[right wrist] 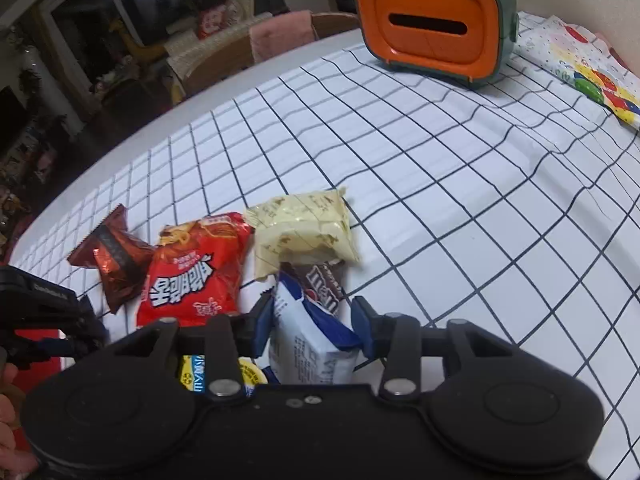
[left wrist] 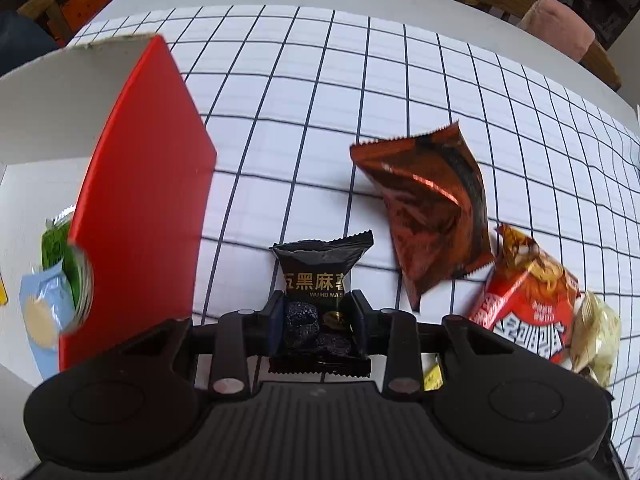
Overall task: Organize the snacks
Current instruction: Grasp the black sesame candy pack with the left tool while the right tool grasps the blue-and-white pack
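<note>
Red box wall beside black packet

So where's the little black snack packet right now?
In the left wrist view, the black snack packet sits between the left tool's pads, beside the red box.

Around the red box the count runs so: on the checked cloth beside it lie one black sesame packet, one brown foil packet, one red noodle-snack bag and one cream-yellow packet, four snack packs beyond the box's outer wall. Inside the box are one green packet and one pale blue packet, possibly more, the view there being blurred. Farther from the box are one blue-and-white packet, one brown chocolate pack, one yellow-labelled item and one orange tissue holder
</note>
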`<action>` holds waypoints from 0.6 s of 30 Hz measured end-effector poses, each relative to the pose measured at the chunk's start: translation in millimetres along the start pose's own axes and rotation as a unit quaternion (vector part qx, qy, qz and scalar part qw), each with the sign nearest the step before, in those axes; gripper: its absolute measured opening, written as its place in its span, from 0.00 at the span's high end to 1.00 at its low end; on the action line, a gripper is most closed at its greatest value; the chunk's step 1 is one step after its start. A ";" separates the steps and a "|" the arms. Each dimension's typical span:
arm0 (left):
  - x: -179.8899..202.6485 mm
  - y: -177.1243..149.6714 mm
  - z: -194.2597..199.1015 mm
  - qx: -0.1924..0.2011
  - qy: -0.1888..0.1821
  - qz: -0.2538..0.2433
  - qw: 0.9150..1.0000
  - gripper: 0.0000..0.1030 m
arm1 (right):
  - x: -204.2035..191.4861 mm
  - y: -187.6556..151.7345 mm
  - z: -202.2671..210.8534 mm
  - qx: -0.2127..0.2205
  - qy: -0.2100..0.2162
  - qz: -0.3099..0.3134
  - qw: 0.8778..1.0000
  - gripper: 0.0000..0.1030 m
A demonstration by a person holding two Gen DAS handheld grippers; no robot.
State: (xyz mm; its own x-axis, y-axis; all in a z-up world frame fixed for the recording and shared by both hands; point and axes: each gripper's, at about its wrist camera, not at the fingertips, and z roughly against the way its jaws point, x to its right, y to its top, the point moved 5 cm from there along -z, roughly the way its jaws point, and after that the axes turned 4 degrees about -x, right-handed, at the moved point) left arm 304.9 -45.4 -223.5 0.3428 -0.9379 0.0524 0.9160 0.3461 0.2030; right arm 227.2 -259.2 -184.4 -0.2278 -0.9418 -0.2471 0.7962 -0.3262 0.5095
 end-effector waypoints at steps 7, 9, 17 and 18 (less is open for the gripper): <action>3.2 -18.2 12.5 0.008 -0.012 -0.020 1.000 0.68 | 2.6 -6.0 12.9 0.004 0.031 0.024 0.999 0.83; 4.2 -24.0 19.3 0.011 -0.018 -0.026 0.999 0.68 | 3.2 -10.4 16.8 0.001 0.041 0.030 0.999 0.83; 4.0 -35.5 57.3 0.027 -0.052 -0.060 0.997 0.68 | 6.5 -14.6 43.8 0.017 0.069 0.044 0.997 0.87; 2.7 -37.1 62.0 0.029 -0.055 -0.064 0.996 0.68 | 6.8 -14.4 47.7 0.020 0.070 0.045 0.996 0.88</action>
State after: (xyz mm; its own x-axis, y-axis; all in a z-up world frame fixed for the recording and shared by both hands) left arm 258.9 -62.1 -170.3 0.1961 -0.9720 0.1294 0.9361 0.2248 0.2706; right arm 187.4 -264.7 -154.0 -0.0727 -0.9480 -0.3099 0.7861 -0.2457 0.5672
